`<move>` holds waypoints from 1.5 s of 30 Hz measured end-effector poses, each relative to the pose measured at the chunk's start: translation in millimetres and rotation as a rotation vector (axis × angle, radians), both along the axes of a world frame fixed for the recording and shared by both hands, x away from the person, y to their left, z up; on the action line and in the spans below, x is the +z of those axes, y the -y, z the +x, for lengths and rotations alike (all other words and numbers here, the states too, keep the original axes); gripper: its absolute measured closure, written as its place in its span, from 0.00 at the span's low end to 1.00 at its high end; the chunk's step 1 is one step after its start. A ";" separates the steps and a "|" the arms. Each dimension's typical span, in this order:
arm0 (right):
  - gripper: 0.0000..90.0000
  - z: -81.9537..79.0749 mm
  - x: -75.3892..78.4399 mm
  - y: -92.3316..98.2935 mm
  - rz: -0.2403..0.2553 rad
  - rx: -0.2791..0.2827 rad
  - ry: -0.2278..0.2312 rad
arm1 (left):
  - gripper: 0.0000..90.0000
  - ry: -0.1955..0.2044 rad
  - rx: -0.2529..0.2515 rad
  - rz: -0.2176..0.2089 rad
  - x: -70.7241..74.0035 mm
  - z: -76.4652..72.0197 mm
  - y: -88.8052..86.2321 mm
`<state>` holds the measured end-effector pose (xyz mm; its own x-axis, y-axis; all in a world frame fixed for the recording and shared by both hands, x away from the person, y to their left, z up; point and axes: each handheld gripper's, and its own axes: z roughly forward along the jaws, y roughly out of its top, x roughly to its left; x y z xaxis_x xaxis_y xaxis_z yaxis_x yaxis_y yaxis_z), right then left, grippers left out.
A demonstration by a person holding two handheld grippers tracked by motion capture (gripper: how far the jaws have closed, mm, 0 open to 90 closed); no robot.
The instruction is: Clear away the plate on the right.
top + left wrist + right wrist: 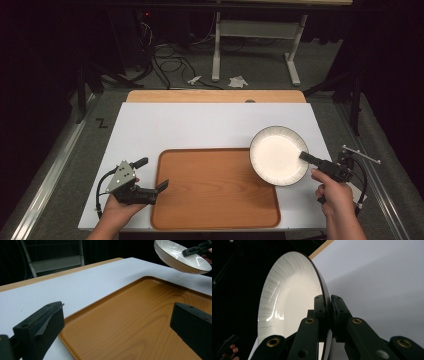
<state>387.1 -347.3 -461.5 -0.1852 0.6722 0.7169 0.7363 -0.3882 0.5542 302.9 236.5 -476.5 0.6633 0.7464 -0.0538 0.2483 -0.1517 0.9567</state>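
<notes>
A white plate (277,154) with a dark rim hangs above the table's right side, overlapping the right back corner of the wooden tray (210,200). My right gripper (305,157) is shut on the plate's right rim; in the right gripper view its two jaws pinch the rim (327,312) of the plate (287,297). My left gripper (152,174) stands open at the tray's left edge with nothing between its jaws. In the left gripper view the tray (135,322) lies between the spread jaws and the plate (175,257) is lifted at top right.
The tray lies on a white board (200,125) over a wooden tabletop (215,96). Beyond the table stand a white frame (255,35) and cables (170,62) on the floor. A metal rail (50,165) runs along the left.
</notes>
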 end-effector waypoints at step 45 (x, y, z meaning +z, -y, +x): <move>0.94 19.3 -15.1 -116.6 -0.073 0.252 -0.034 | 0.00 0.002 -0.022 -0.004 0.8 -1.3 1.2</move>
